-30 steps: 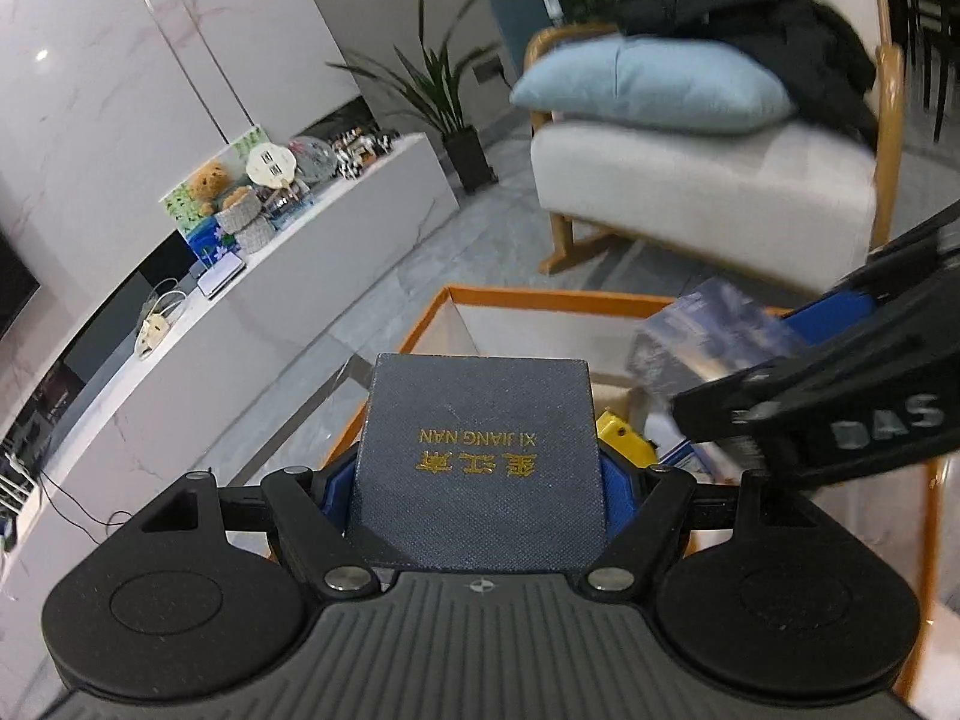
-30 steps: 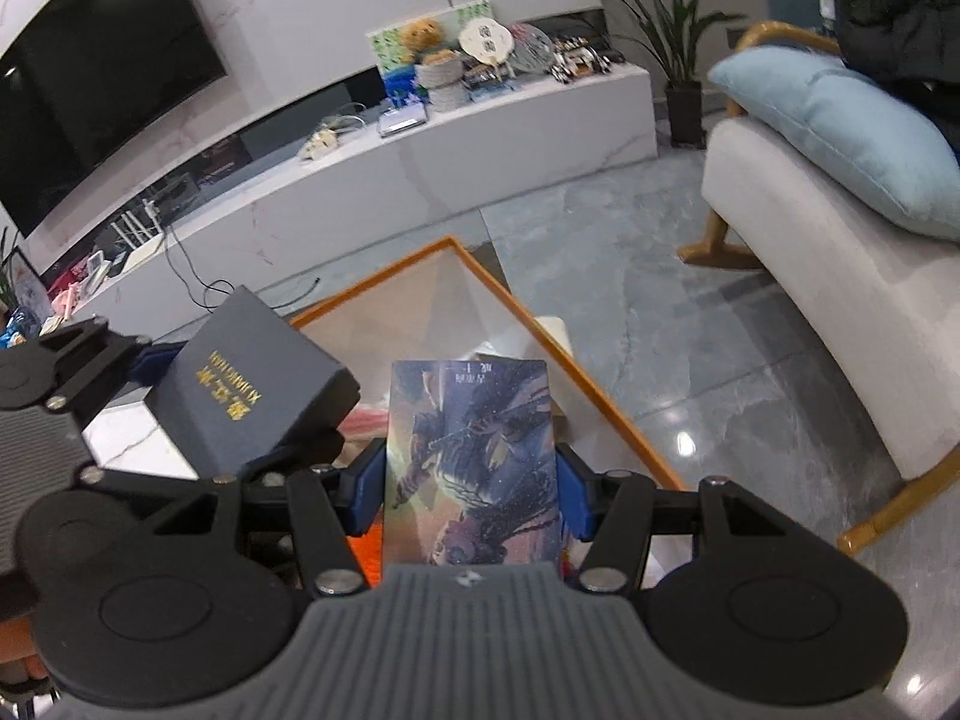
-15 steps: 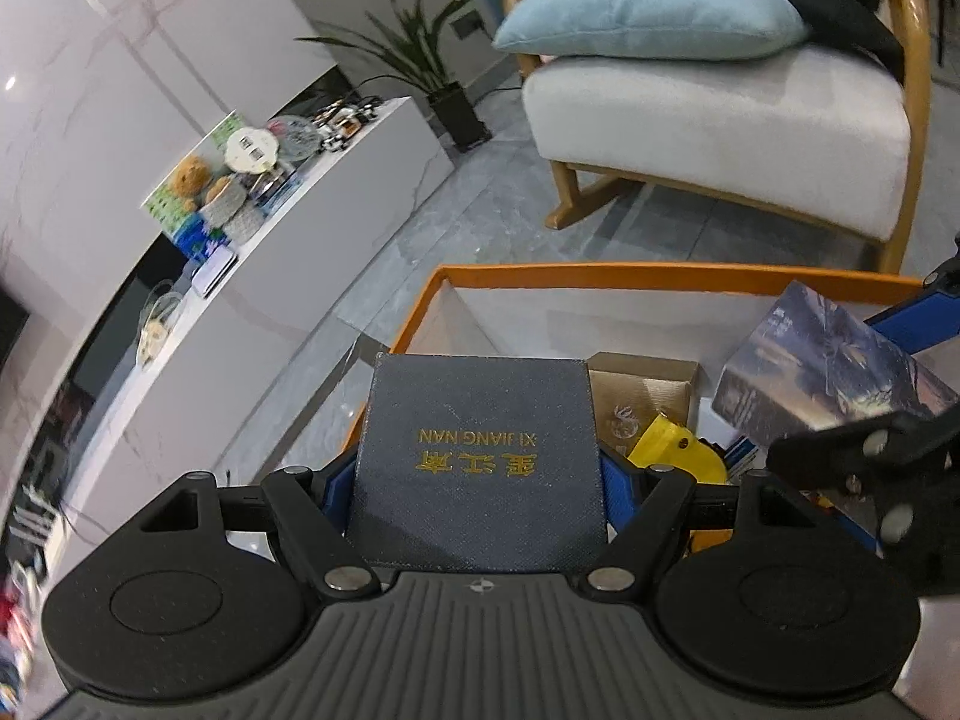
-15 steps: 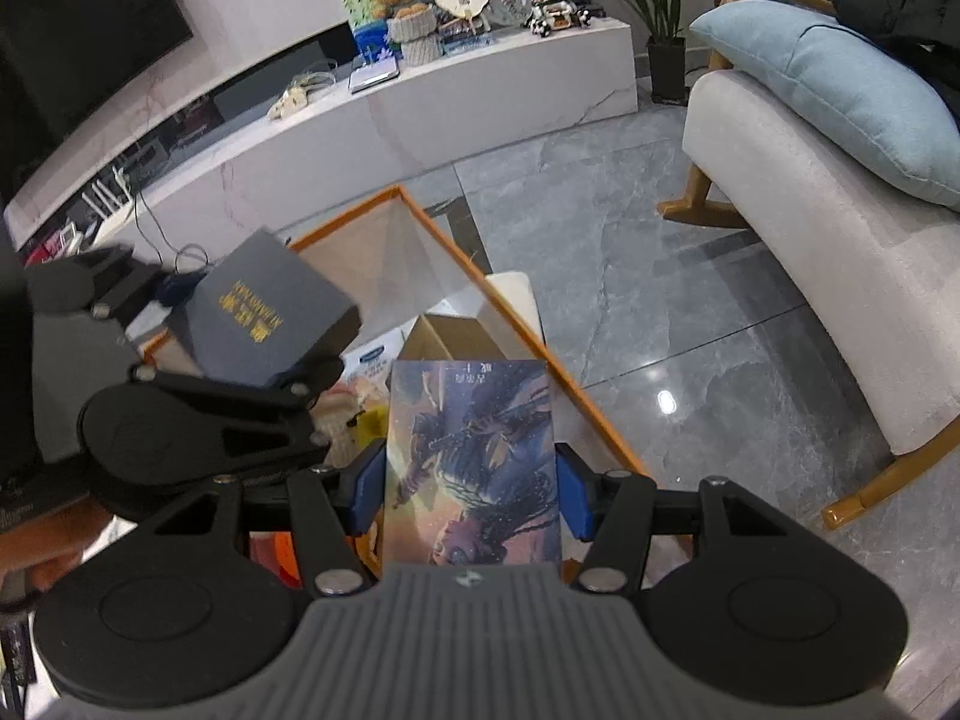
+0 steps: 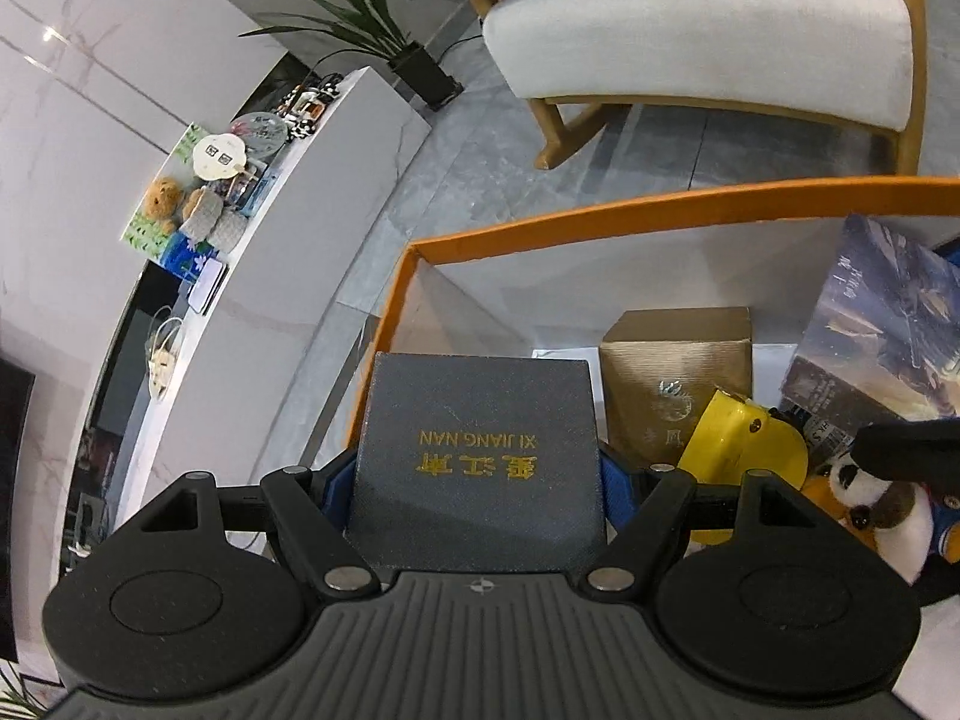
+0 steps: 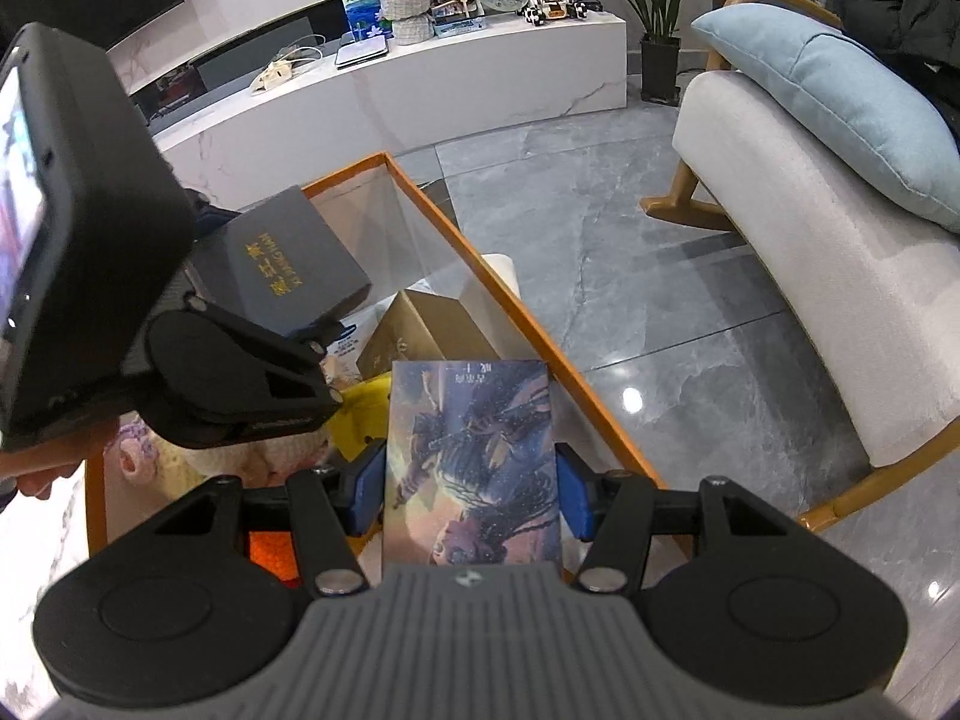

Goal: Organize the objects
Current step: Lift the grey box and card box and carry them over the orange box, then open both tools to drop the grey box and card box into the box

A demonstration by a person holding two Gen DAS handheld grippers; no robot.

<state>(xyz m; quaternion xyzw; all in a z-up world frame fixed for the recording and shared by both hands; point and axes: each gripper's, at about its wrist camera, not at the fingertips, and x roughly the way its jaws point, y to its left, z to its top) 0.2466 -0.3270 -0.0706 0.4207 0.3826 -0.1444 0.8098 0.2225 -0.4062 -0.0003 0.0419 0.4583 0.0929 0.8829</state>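
Lowered nearer the orange-rimmed bin (image 5: pixel 600 222), left fingers (image 5: pixel 612 474) grip a textured grey box (image 5: pixel 477 450); right fingers (image 6: pixel 573 498) grip a glossy card box (image 6: pixel 474 462).

Two boxes held over an orange-rimmed bin

The dark grey box (image 5: pixel 477 450) with gold lettering is clamped flat, tilted over the bin (image 5: pixel 600 222); the illustrated box (image 6: pixel 474 462) is upright beside it, above a gold carton (image 5: pixel 675 381) and toys.

The dark grey box (image 5: pixel 477 450) has a matt, finely grained cover with gold print, the gold carton (image 5: pixel 675 384) looks ribbed cardboard, the floor (image 6: pixel 648 276) is glossy stone, and the armchair (image 6: pixel 840 276) is rough cloth.
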